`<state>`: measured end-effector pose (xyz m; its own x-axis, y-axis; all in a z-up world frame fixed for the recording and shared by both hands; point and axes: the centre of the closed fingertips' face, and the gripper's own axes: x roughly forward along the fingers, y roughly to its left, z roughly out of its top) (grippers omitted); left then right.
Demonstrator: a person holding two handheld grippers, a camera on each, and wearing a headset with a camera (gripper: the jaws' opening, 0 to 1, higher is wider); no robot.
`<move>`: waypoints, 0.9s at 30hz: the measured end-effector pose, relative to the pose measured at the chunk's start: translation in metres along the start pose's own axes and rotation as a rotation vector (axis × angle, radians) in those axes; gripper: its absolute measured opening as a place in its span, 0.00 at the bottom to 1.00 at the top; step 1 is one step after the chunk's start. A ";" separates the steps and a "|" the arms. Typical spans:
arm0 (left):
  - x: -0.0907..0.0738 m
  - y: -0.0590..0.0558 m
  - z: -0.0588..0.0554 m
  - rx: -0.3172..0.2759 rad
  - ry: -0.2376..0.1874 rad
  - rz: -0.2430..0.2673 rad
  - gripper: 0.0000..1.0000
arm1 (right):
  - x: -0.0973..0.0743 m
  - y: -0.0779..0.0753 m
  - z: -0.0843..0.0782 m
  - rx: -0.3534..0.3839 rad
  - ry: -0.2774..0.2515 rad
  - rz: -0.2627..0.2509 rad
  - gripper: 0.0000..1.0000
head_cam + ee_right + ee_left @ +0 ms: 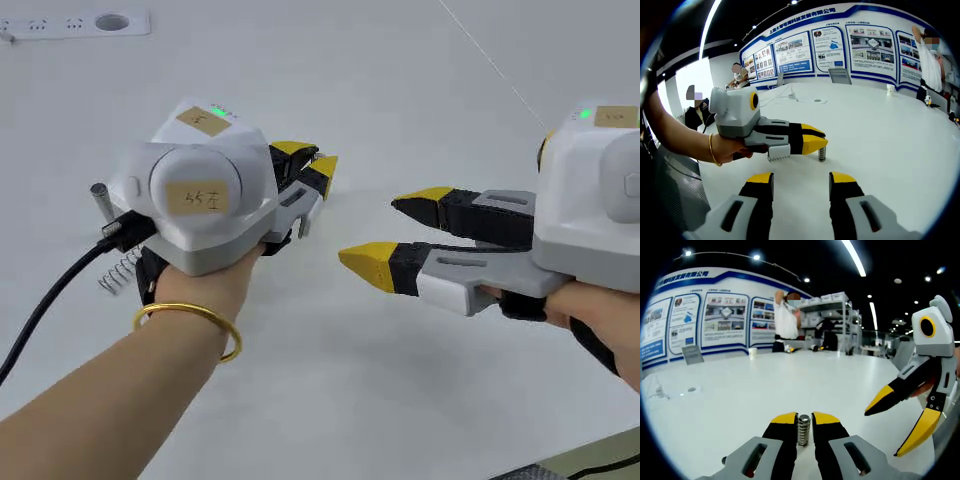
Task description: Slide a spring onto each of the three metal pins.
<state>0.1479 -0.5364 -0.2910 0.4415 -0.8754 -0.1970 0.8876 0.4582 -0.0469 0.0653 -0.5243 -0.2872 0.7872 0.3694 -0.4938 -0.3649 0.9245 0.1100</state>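
Head view: your left gripper (312,160) sat low over the white table (330,380), its jaws drawn nearly together. Whatever they pinched was hidden behind the gripper's own body. A bare pin (100,200) stood upright just beside its rear end, and a loose spring (120,268) lay flat on the table near that pin. Your right gripper (372,232) hovered well apart to the right, jaws spread wide, carrying nothing and touching nothing.

Left gripper view: the yellow tips were closed to a narrow slot on the gripped pin (803,418), which stood upright between them. The fitted spring (803,432) was stacked down its shank. The jaws seemed to press on the coils rather than on bare metal.

Right gripper view: your own jaws stood wide and empty, aimed at the left gripper's tips. Below those tips the coils ran down to the table, so that pin looked sprung and seated.

Judgement: one pin read as done, the bare one as next. You would need to release the left grip cleanly, pinch the loose spring at one end, tip it upright and thread it squarely over the bare pin's head.
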 end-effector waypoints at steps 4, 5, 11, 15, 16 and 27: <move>-0.001 -0.001 0.000 -0.001 0.006 0.000 0.13 | 0.000 0.000 0.000 -0.001 -0.001 -0.002 0.46; -0.002 -0.002 0.000 -0.001 0.009 -0.001 0.13 | 0.000 0.000 0.000 -0.004 0.002 -0.003 0.46; -0.006 -0.001 0.004 -0.003 0.014 0.000 0.17 | 0.000 0.001 -0.001 -0.016 0.010 -0.001 0.47; -0.010 0.000 0.010 0.007 0.015 0.000 0.20 | 0.000 0.001 -0.001 -0.024 0.013 -0.001 0.48; -0.011 0.001 0.012 0.006 0.016 0.002 0.21 | 0.000 0.002 -0.001 -0.026 0.014 -0.001 0.49; -0.037 0.004 0.025 0.041 0.041 0.014 0.26 | 0.003 0.007 0.005 -0.041 0.002 0.002 0.53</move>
<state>0.1387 -0.5059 -0.2599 0.4493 -0.8614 -0.2369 0.8862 0.4632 -0.0037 0.0677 -0.5167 -0.2833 0.7855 0.3712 -0.4952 -0.3867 0.9191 0.0756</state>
